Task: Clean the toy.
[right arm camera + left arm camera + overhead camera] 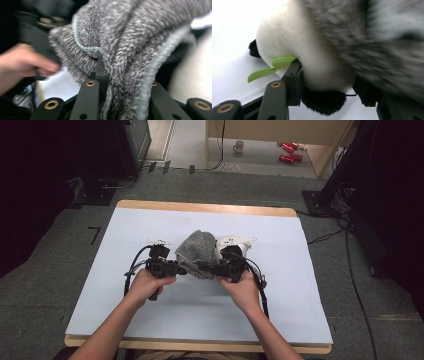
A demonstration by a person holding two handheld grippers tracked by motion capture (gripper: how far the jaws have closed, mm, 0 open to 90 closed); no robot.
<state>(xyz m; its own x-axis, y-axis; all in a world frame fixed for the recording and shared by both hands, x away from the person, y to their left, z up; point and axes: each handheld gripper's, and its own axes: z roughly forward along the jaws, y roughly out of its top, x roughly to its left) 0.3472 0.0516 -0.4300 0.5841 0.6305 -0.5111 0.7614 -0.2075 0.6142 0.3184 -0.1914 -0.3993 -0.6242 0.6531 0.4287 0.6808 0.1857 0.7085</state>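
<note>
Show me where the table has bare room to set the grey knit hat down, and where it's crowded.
Free: the white sheet between the hat and the table's far edge, the strips toward the sheet's left and right edges, and the near strip between the forearms. Crowded: the middle, where the left gripper, the right gripper, the hat and the plush panda bunch together.

Black gripper (185, 268) frames, brass-ringed holes, trailing black cables.
</note>
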